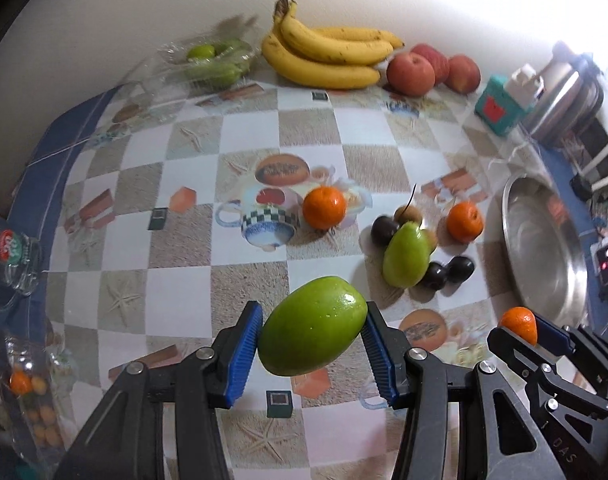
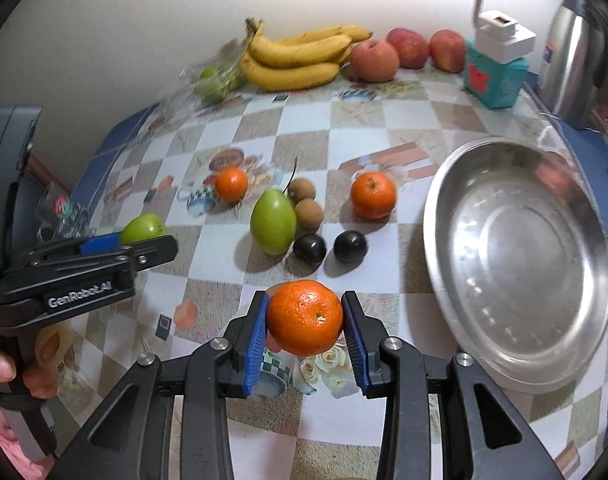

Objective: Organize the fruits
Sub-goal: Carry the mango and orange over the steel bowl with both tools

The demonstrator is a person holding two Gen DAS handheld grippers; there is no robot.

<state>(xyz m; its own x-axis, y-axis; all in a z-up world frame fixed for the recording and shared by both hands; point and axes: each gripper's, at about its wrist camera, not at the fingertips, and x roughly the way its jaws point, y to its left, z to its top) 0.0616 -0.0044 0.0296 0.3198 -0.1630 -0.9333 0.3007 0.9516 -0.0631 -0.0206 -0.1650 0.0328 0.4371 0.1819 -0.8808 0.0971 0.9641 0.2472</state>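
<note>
I hold green fruit in left gripper fingers, tangerine in right gripper fingers — both clear of desk. Keep squeeze steady; steel bowl sits right of tangerine — lower gently there.

Oranges: three, one raised off the table, two on the cloth. Loose green fruits: two, one raised, one on the cloth. Dark plums: two in the right wrist view. Brown kiwis: two. Apples: three. Banana bunch: one. Clear bag of green fruit: one, contents uncountable. Steel bowl: one.
</note>
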